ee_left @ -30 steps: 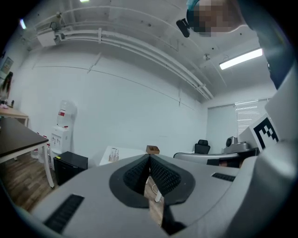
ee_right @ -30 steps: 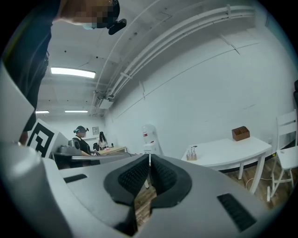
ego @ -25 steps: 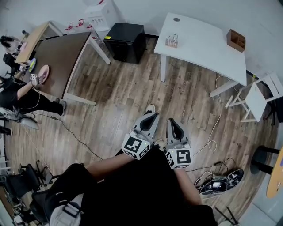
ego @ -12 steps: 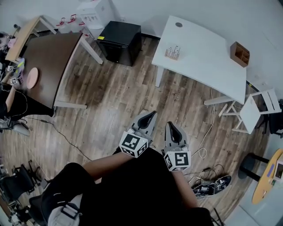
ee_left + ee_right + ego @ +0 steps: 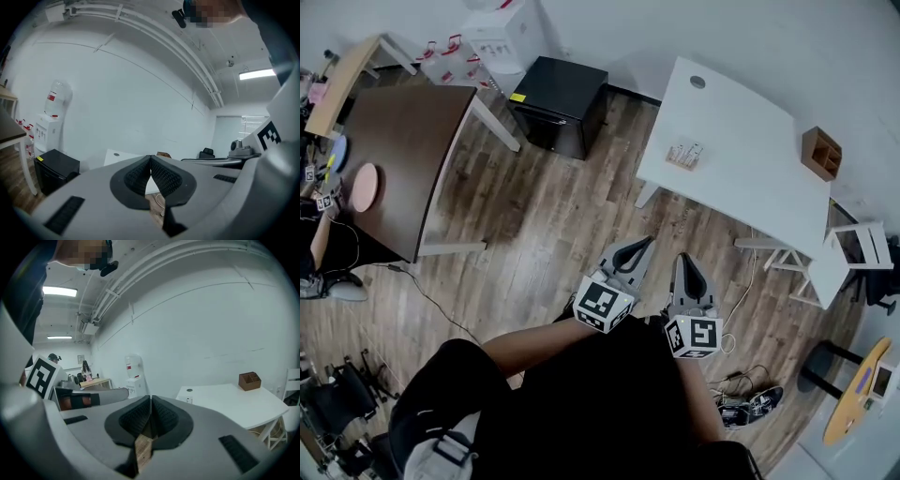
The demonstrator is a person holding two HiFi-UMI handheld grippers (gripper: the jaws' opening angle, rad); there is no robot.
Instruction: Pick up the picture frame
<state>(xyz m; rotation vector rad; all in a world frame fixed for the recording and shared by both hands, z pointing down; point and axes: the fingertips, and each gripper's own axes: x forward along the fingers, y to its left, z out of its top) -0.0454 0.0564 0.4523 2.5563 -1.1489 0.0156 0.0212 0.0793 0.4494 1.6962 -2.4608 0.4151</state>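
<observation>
A small pale framed object [image 5: 684, 155], which may be the picture frame, lies on the white table [image 5: 741, 159] ahead of me; in the right gripper view it is a tiny item [image 5: 189, 400] near the table's edge. Held close to the body, over the wooden floor and well short of the table, are my left gripper [image 5: 645, 243] and right gripper [image 5: 687, 259]. Both point towards the table. The left gripper [image 5: 150, 159] has its ribbed pads pressed together with nothing between them. The right gripper [image 5: 151, 399] is likewise shut and empty.
A wooden organiser box [image 5: 821, 153] stands at the white table's far right. A black cabinet [image 5: 561, 92] and water dispenser [image 5: 502, 33] are at the back, a brown table [image 5: 403, 141] to the left. A white chair [image 5: 853, 248], floor cables [image 5: 741, 291] and shoes [image 5: 750, 408] are on the right.
The view has swung: the white table has shifted right and sits closer to the grippers. Both grippers stay shut, side by side, a little further right in the view.
</observation>
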